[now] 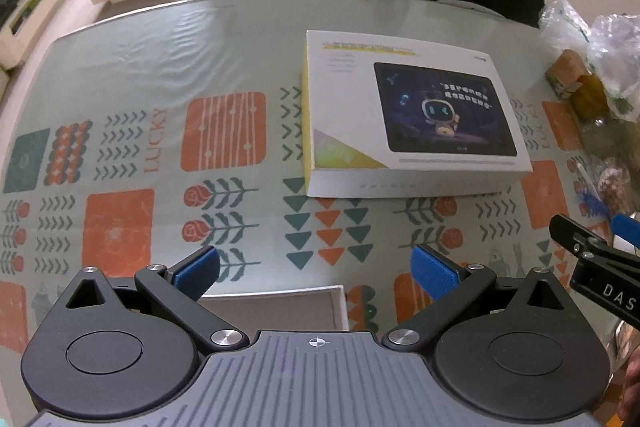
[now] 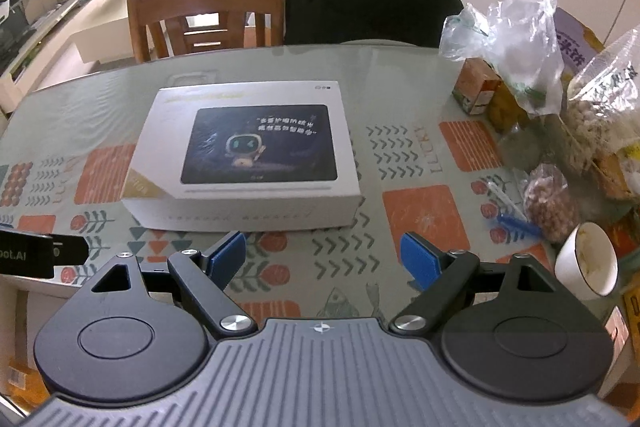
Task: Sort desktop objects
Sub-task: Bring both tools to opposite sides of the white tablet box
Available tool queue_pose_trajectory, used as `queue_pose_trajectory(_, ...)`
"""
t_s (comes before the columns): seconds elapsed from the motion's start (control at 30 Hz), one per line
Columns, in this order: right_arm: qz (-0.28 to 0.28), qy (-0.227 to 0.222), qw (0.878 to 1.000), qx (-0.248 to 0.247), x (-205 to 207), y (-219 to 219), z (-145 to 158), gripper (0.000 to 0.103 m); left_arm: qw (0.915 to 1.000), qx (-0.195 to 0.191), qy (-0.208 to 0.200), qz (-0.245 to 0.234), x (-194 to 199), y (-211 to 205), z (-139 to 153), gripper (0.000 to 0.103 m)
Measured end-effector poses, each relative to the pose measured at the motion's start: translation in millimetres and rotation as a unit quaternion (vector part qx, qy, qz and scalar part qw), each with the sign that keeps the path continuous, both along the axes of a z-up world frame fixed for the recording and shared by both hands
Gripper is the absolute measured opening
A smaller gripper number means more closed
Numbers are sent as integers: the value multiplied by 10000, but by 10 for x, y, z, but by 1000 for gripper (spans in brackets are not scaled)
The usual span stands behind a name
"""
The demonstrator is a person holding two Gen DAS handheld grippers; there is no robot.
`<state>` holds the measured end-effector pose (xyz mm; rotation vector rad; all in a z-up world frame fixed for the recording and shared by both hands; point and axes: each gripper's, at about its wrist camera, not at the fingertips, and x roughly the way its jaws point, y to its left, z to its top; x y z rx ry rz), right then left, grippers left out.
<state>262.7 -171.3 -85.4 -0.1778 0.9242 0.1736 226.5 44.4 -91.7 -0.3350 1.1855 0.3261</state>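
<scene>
Tablet box (image 2: 248,151) beyond spread tongs (image 2: 324,259)

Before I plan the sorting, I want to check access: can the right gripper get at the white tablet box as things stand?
Probably yes. The right gripper is open and holds nothing, and the white tablet box lies flat straight ahead of it with only bare tablecloth between. The snack bags sit off to its right, out of the path.

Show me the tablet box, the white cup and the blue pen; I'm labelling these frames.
Tablet box (image 2: 256,143): right wrist view, on the printed screen picture on its lid.
White cup (image 2: 576,273): right wrist view, on its outer wall.
Blue pen (image 2: 516,221): right wrist view, on its blue barrel beside the nut bag.
</scene>
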Motion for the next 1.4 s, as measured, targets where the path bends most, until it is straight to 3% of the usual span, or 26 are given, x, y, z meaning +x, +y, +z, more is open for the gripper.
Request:
queue_pose_trajectory(0.3, 170, -13, 9998, 61, 409, 48, -48, 103, 9998, 72, 98, 132, 287, 36, -44, 103)
queue_pose_trajectory(0.83, 379, -96, 9981, -466, 1032, 182, -217, 103, 9990, -185, 317, 239, 885, 270, -340, 103)
queue_pose_trajectory(1.17, 523, -87, 9976, -438, 1381, 218, -299, 103, 9989, -196, 408, 129, 1160, 381, -496, 103)
queue_pose_trajectory(1.4, 602, 164, 9980, -131, 1604, 158, -393, 103, 9973, -614, 377, 175, 1228, 499, -626, 103)
